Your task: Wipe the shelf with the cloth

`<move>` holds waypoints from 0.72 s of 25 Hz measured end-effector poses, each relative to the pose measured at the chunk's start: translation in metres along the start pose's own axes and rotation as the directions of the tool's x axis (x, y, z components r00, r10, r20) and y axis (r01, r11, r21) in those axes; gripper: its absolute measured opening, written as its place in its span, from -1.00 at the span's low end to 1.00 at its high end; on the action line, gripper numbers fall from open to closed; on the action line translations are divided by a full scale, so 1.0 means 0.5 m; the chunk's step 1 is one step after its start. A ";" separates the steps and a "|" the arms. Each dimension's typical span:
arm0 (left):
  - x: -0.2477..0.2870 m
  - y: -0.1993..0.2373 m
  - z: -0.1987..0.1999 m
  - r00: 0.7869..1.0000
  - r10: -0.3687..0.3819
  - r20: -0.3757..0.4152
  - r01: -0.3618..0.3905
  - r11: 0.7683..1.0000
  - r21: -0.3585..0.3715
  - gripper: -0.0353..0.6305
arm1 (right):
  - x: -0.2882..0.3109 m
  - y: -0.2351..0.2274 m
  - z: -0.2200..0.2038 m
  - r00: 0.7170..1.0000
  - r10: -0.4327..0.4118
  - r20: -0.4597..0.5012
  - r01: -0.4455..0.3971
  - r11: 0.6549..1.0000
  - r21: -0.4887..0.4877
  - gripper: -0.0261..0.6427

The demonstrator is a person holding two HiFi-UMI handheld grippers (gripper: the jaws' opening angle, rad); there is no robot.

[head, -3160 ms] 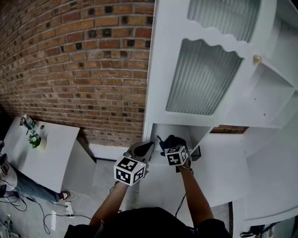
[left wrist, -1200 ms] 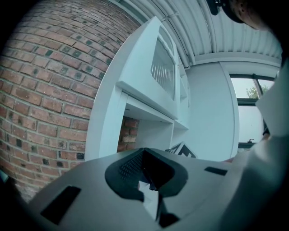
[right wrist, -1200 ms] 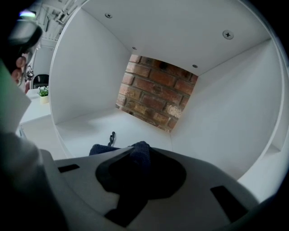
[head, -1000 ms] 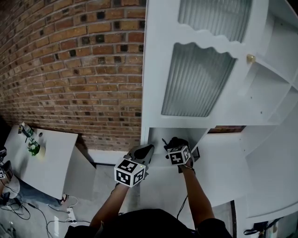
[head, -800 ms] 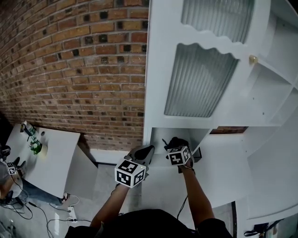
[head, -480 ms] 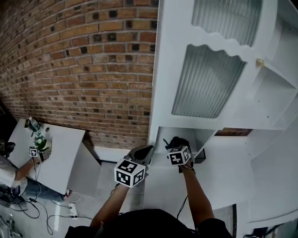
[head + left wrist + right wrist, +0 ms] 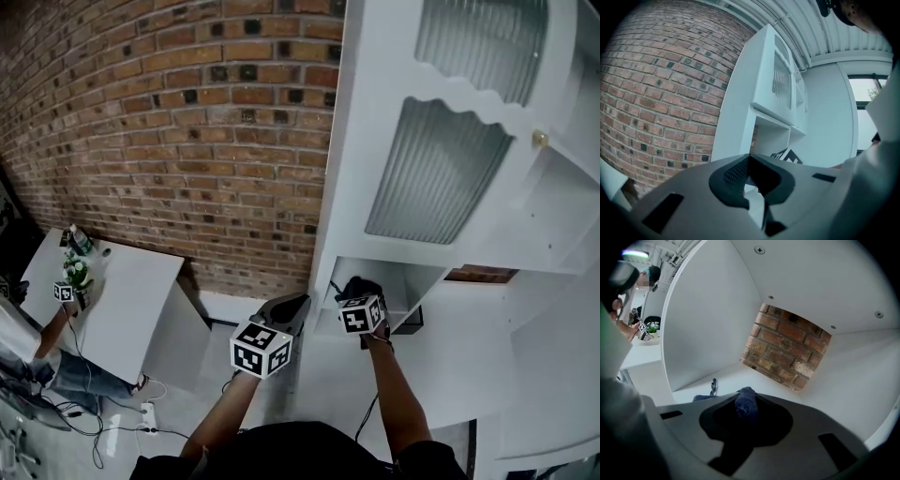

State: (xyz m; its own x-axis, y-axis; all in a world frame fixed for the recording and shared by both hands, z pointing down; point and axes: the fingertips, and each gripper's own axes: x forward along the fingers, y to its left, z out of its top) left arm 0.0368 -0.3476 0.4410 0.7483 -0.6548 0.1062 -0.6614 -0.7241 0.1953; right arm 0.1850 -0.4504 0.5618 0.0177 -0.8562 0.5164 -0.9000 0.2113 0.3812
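The white shelf unit [image 7: 337, 187] stands against a brick wall, and its low open compartment [image 7: 398, 298] faces me. A dark blue cloth [image 7: 745, 401] is pinched in my right gripper [image 7: 744, 412], which is shut on it just inside that compartment, above the shelf floor [image 7: 736, 376]. In the head view the cloth [image 7: 356, 283] shows as a dark lump ahead of the right gripper [image 7: 354, 291]. My left gripper [image 7: 289, 307] hovers to the left, outside the compartment near the unit's side panel. It [image 7: 749, 174] is shut with nothing in it.
Ribbed glass doors [image 7: 431, 169] hang above the compartment. Brick wall [image 7: 785, 350] shows through its open back. A small dark piece [image 7: 713, 385] stands on the shelf floor. At far left is a white table [image 7: 122, 291] with a plant and another person's hand. Cables [image 7: 84, 427] lie on the floor.
The head view has swung left, so the shelf unit sits further right in frame. Both grippers stay about where they were. The person at the left table has moved.
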 end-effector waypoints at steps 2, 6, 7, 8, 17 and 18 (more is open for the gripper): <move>-0.007 0.003 0.002 1.000 0.002 0.006 -0.002 1.000 -0.006 -0.85 | 0.001 0.010 0.004 1.000 0.006 0.001 -0.006 1.000 -0.006 -0.72; -0.021 0.014 0.002 1.000 0.024 0.004 -0.024 1.000 0.000 -0.85 | 0.004 0.024 0.014 1.000 0.017 0.002 -0.017 1.000 -0.024 -0.72; -0.026 0.018 0.000 1.000 0.030 0.003 -0.030 1.000 0.000 -0.85 | 0.005 0.027 0.016 1.000 0.020 0.002 -0.020 0.999 -0.026 -0.72; -0.030 0.021 0.000 0.999 0.035 0.004 -0.035 0.999 -0.003 -0.85 | 0.006 0.031 0.019 1.000 0.023 0.004 -0.023 0.999 -0.028 -0.72; -0.068 0.043 -0.003 0.998 0.067 0.017 -0.067 0.997 -0.031 -0.85 | 0.014 0.075 0.038 0.999 0.046 0.016 -0.045 0.998 -0.047 -0.72; -0.072 0.046 -0.003 0.997 0.072 0.017 -0.071 0.997 -0.035 -0.85 | 0.014 0.078 0.040 0.999 0.046 0.016 -0.045 0.998 -0.049 -0.72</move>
State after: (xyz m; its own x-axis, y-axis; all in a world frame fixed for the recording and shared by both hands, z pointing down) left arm -0.0055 -0.3404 0.4433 0.6976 -0.7090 0.1030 -0.7111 -0.6675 0.2209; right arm 0.1412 -0.4576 0.5647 -0.0307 -0.8531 0.5208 -0.8775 0.2725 0.3946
